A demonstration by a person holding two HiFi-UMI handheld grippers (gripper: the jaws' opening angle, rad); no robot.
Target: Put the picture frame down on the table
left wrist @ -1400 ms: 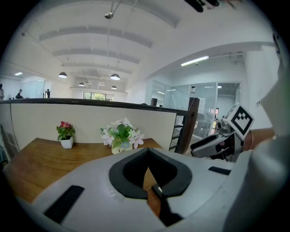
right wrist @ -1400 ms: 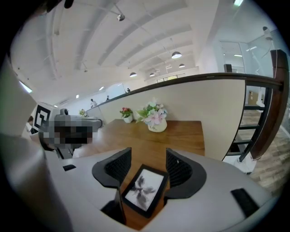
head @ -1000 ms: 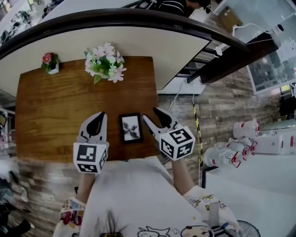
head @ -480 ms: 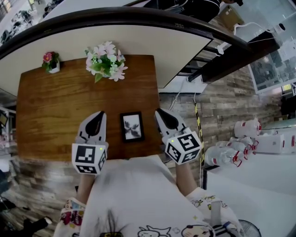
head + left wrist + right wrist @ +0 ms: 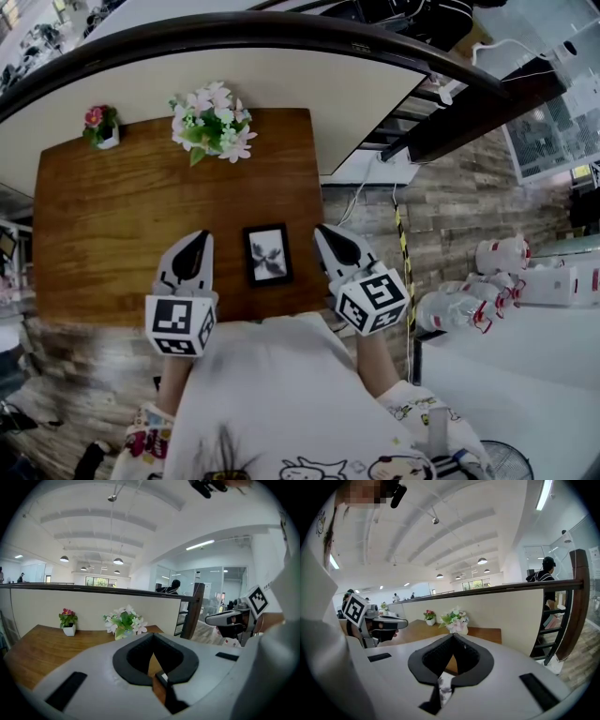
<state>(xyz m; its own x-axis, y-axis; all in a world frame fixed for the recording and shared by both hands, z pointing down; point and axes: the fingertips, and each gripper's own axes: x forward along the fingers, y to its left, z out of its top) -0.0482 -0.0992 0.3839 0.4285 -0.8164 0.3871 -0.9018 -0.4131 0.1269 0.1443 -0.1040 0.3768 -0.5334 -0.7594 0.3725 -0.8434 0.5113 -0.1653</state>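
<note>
The black picture frame (image 5: 267,255) lies flat on the wooden table (image 5: 112,225) near its front edge, with a dark flower print facing up. My left gripper (image 5: 198,238) hovers just left of the frame, shut and empty. Just right of the frame, over the table's right edge, is my right gripper (image 5: 322,231); its jaws have just been closing and now stand shut with nothing between them. Neither gripper touches the frame. In the left gripper view the jaws (image 5: 152,636) meet at the tip; the right gripper view shows its jaws (image 5: 453,635) the same way.
A bunch of pink and white flowers (image 5: 213,124) stands at the table's far edge, a small potted red flower (image 5: 101,127) at the far left corner. A cream partition with a dark rail (image 5: 281,37) runs behind. White containers (image 5: 487,281) sit on the floor at the right.
My right gripper's jaws have gone from wide apart to shut, and it has drawn slightly right, away from the frame. The left gripper and the frame have stayed put.
</note>
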